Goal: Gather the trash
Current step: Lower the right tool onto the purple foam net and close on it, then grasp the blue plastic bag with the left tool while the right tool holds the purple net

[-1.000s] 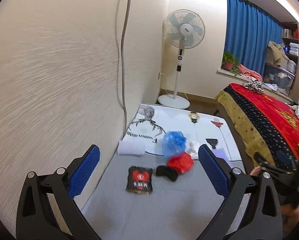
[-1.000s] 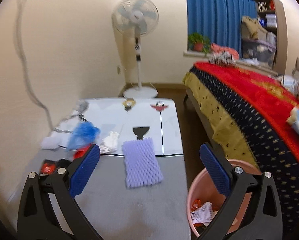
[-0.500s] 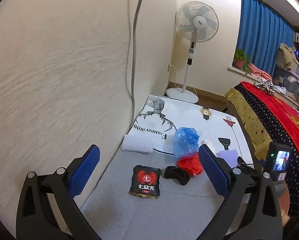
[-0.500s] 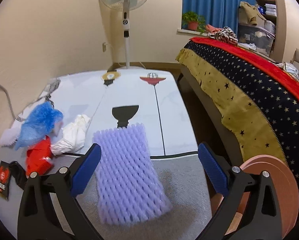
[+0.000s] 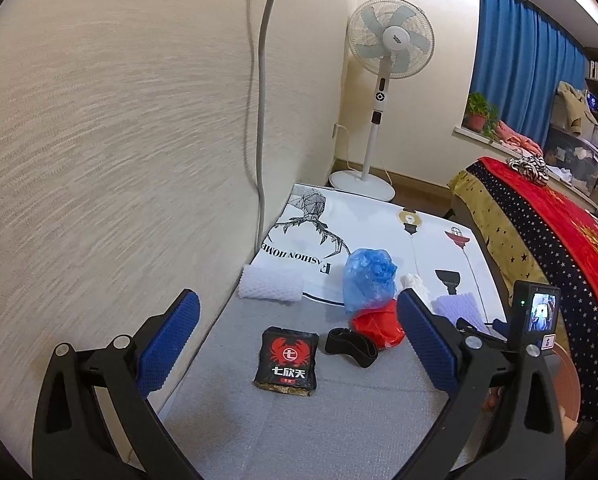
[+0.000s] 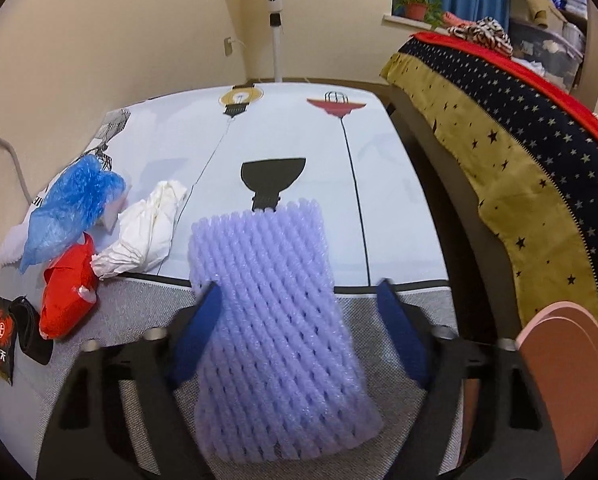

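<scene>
My right gripper (image 6: 299, 312) straddles the purple foam net (image 6: 275, 320), jaws wide, nothing gripped. Left gripper (image 5: 295, 340) open (idle). Blue bag (image 6: 71, 208), red wrapper (image 6: 67, 296), black packet (image 5: 287, 362) lie left, uncollected; pink bin (image 6: 567, 360) near right.

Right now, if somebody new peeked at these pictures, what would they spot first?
Probably the purple foam net, lying flat on the table between the open fingers of the right gripper. Next, the bright pile to its left: a blue bag over a red bag. The left gripper hangs open above a black snack packet.
</scene>
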